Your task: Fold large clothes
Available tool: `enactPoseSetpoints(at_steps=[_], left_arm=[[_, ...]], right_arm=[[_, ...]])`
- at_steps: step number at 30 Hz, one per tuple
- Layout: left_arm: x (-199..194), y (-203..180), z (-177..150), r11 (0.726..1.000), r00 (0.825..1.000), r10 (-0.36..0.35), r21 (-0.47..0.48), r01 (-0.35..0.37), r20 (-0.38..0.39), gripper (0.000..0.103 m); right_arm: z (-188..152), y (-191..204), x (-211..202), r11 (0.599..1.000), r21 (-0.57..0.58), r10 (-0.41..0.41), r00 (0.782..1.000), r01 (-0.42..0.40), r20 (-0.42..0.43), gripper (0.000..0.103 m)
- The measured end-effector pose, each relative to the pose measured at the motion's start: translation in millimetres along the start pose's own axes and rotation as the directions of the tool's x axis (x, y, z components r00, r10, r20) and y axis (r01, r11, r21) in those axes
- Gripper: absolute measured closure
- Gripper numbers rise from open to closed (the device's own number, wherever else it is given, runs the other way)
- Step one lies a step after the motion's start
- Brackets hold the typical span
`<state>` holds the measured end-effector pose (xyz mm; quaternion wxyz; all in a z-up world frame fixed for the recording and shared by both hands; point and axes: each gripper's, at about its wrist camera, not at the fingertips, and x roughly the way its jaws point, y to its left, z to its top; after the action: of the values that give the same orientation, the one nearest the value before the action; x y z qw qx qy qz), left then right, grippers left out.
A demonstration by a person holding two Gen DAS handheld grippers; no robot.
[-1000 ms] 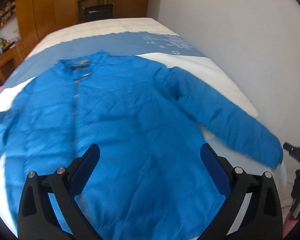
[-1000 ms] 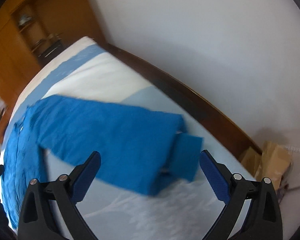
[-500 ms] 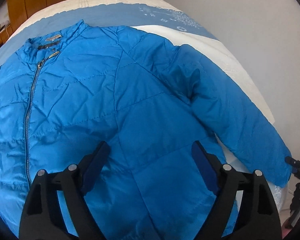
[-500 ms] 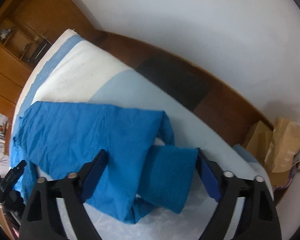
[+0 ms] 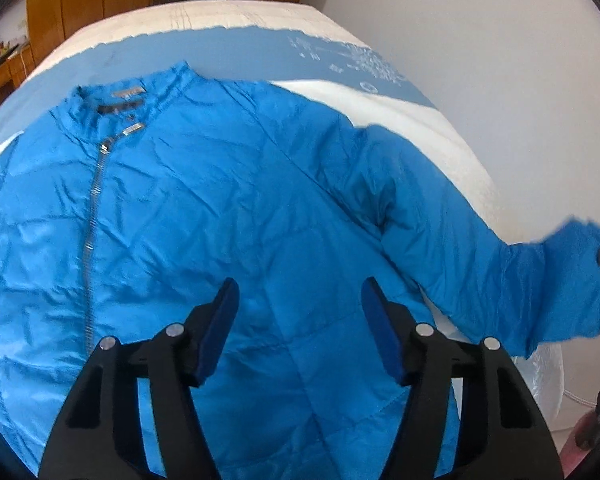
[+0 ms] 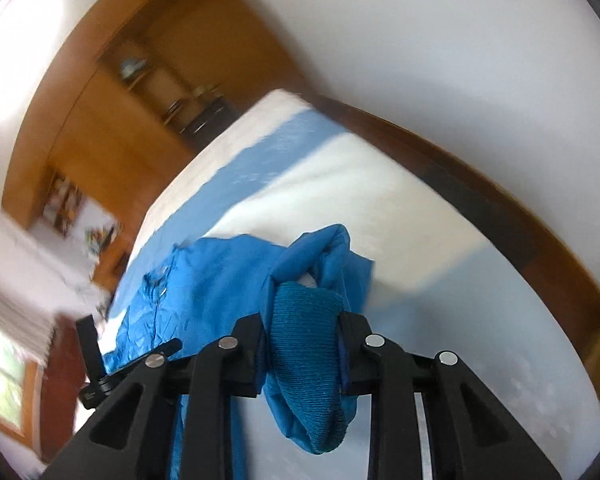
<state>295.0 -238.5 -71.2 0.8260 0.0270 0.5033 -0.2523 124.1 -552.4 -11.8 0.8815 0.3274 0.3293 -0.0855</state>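
Lifted off the bed since a moment ago, the ribbed knit cuff [image 6: 306, 340] of the bright blue quilted jacket [image 5: 228, 216] is now hanging between the pads of the right tool [image 6: 302, 354], with the sleeve [image 5: 480, 248] rising after it instead of lying flat along the mattress edge. The right tool's jaws are closing and the pads are pressing on the bunched cuff from both sides, so it is gripping the cuff. In the left wrist view the sleeve end is being raised at the far right edge, where a dark part of the right tool is showing against the cloth.

The left tool [image 5: 300, 320] is hovering over the lower right front panel of the jacket; its jaws are narrowing from their wide stance earlier, yet the blue pads [image 5: 218, 328] are standing clear above the fabric with nothing pinched between them, so it is open.

The jacket is lying face up and spread out on the bed [image 5: 236, 20], which is wearing a white and pale blue cover. Its collar [image 5: 128, 96] is pointing to the far end, and the grey zip [image 5: 94, 200] is running down the left of the body towards the near edge. A wooden wardrobe [image 5: 88, 4] is standing beyond the far end of the bed, and a plain white wall [image 5: 500, 60] is running along the right side.
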Motion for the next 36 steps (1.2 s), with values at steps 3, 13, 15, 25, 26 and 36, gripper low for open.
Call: enactPoseSetpoints(at_steps=[3, 13, 15, 25, 26, 36], left_arm=[[-7.3, 12.0, 5.2, 1.0, 1.0, 0.011, -0.019, -0.011, 0.012, 0.041], [-29.5, 75.3, 11.8, 0.996, 0.999, 0.032, -0.086, -0.029, 0.042, 0.039], [-31.0, 89.2, 13.2, 0.993, 0.998, 0.044, -0.109, -0.038, 0.049, 0.038], [-34.9, 119.3, 15.8, 0.98, 0.997, -0.026, -0.194, 0.04, 0.075, 0.025], [-34.0, 120.5, 16.1, 0.977, 0.997, -0.039, -0.206, 0.053, 0.071, 0.025], [12.4, 81.7, 25.4, 0.974, 0.988, -0.146, -0.183, 0.135, -0.05, 0.021]], right_arm=[[6.8, 53.5, 38.6, 0.994, -0.108, -0.023, 1.0, 0.021, -0.017, 0.077], [-10.5, 164.7, 139.0, 0.948, -0.302, 0.047, 0.981, -0.103, -0.186, 0.077], [-14.1, 172.6, 153.5, 0.943, -0.31, 0.054, 0.975, -0.121, -0.216, 0.077], [-16.5, 186.9, 179.1, 0.839, -0.179, 0.397, 0.803, -0.514, -0.445, 0.056], [-13.0, 182.9, 173.0, 0.855, -0.206, 0.363, 0.834, -0.475, -0.416, 0.056], [41.2, 105.2, 136.0, 0.97, -0.227, 0.045, 0.986, -0.081, -0.159, 0.056]])
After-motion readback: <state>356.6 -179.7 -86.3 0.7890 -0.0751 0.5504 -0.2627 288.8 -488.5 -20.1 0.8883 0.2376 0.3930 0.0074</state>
